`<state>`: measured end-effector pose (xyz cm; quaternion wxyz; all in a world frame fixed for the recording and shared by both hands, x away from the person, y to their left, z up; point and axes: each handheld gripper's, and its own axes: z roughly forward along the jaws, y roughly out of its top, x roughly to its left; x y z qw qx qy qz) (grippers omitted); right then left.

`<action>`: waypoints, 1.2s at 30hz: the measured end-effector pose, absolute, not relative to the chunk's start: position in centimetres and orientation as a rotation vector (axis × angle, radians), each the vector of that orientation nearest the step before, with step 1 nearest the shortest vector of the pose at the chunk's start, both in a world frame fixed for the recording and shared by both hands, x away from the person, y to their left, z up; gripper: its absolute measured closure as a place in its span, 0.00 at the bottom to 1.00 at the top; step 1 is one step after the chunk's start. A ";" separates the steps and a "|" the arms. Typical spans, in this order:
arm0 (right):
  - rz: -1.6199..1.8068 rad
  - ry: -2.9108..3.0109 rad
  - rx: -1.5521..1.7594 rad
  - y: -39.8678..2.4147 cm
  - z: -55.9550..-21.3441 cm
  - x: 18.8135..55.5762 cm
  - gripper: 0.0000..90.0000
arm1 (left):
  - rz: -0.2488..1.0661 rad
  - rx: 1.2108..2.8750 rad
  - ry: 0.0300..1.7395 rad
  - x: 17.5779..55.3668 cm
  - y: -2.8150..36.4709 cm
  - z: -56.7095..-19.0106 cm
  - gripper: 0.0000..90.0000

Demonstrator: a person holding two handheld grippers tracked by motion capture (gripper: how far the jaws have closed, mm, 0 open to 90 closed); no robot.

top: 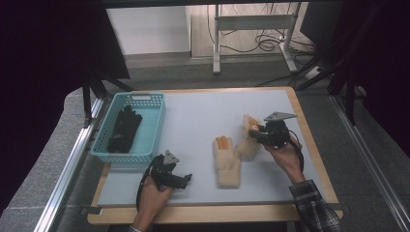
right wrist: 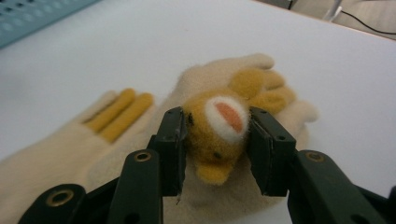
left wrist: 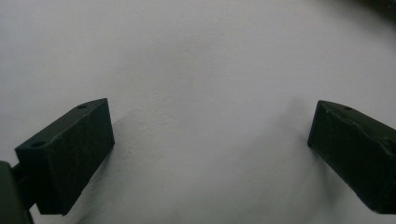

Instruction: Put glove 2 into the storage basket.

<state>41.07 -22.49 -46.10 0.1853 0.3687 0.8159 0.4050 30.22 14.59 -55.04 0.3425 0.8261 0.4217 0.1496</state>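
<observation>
This looks like a lab or test room set up for recording. The tabletop [top: 203, 121] is a pale grey sheet on a wood-edged board, ringed by bare aluminium frame rails [top: 65, 181] to its left and right. Black curtains [top: 43, 58] hang on both sides of the tabletop, closing it in like a booth. Beyond its far edge, grey carpet floor [top: 193, 75] runs to a white wall, where a metal-legged desk frame [top: 254, 34] stands over a tangle of loose black cables [top: 270, 43].
</observation>
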 end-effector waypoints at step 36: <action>1.001 2.593 0.824 -14.2 -49.2 33.9 0.59 | 0.390 2.141 1.100 30.2 14.5 -55.1 0.01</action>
